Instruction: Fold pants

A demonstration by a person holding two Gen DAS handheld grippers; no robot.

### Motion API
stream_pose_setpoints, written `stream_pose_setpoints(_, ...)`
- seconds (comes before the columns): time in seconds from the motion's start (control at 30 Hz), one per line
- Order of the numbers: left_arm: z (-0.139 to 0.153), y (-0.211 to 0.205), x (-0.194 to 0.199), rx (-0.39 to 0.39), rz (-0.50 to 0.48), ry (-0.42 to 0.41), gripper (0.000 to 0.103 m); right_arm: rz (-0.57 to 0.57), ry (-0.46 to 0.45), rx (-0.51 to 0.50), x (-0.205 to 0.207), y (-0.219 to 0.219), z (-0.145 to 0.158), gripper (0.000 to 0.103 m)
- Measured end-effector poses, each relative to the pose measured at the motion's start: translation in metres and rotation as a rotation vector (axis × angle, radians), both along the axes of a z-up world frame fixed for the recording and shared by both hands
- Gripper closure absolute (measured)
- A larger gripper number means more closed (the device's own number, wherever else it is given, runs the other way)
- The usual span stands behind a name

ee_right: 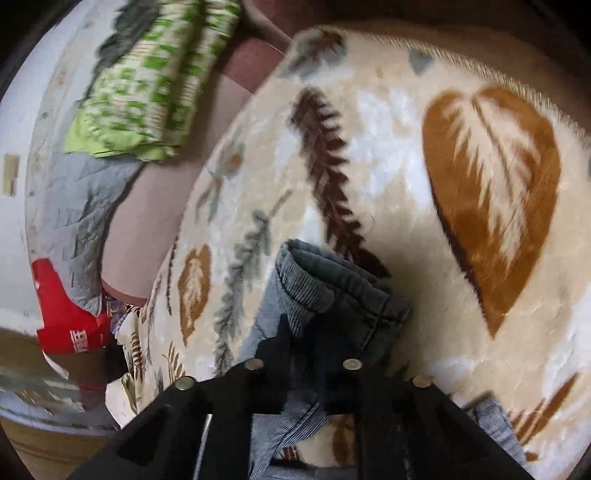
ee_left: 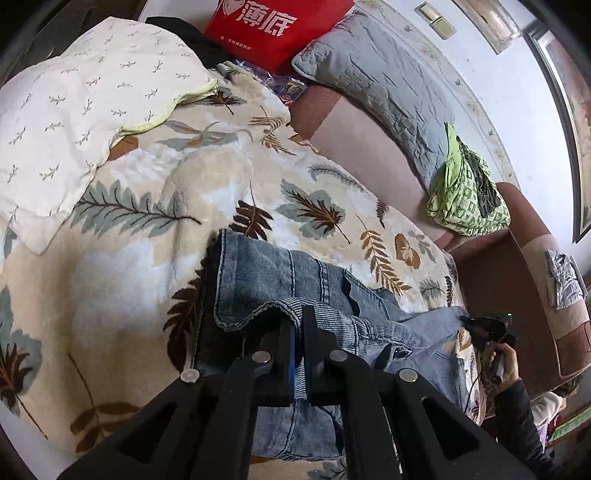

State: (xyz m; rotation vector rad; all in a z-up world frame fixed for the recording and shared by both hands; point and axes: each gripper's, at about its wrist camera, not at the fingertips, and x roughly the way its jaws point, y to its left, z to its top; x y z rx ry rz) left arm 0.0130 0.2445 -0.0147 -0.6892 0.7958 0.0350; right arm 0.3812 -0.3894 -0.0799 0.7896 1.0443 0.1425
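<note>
Pale blue jeans (ee_left: 280, 280) lie crumpled on a cream leaf-print blanket (ee_left: 177, 166). My left gripper (ee_left: 298, 323) is shut on a ribbed edge of the jeans, and cloth bunches around its fingers. At the jeans' right end the right gripper (ee_left: 487, 326) shows small and dark, held by a person's hand (ee_left: 506, 365). The right wrist view is blurred; in it my right gripper (ee_right: 304, 326) is shut on a folded, ribbed edge of the jeans (ee_right: 332, 284), low over the blanket (ee_right: 406, 184).
A white sprigged pillow (ee_left: 74, 110) lies at the far left. A red bag (ee_left: 273, 26) and a grey quilted cushion (ee_left: 380, 74) sit at the back. Green patterned cloth (ee_left: 465, 195) rests on the brown-pink sofa (ee_left: 362, 147), right of the blanket.
</note>
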Motion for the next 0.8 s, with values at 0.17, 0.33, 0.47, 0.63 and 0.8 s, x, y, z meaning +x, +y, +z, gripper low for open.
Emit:
stream_pose_setpoints(0.17,0.027,0.005,-0.005,0.014,0.028,-0.06,0.1,0.013,-0.14,-0.024,-0.051,-0.012,0.063,0.095)
stream_pose_setpoints(0.33,0.052,0.008,-0.033,0.011,0.029,-0.132,0.1,-0.014,-0.224,0.012,-0.138,-0.041,0.101,0.095)
stream_pose_setpoints(0.47,0.036,0.01,-0.061,0.019,-0.007,-0.095,0.099,-0.04,-0.161,0.028,-0.216,-0.069,0.067,0.095)
stream_pose_setpoints(0.63,-0.009,0.025,-0.075,0.018,-0.023,0.123,0.099,-0.004,0.102,-0.016,-0.272,-0.087,-0.025,0.087)
stream_pose_setpoints(0.8,0.014,0.021,-0.078,0.118,0.027,0.114,0.099,-0.067,0.034,-0.051,-0.29,-0.104,-0.011,0.05)
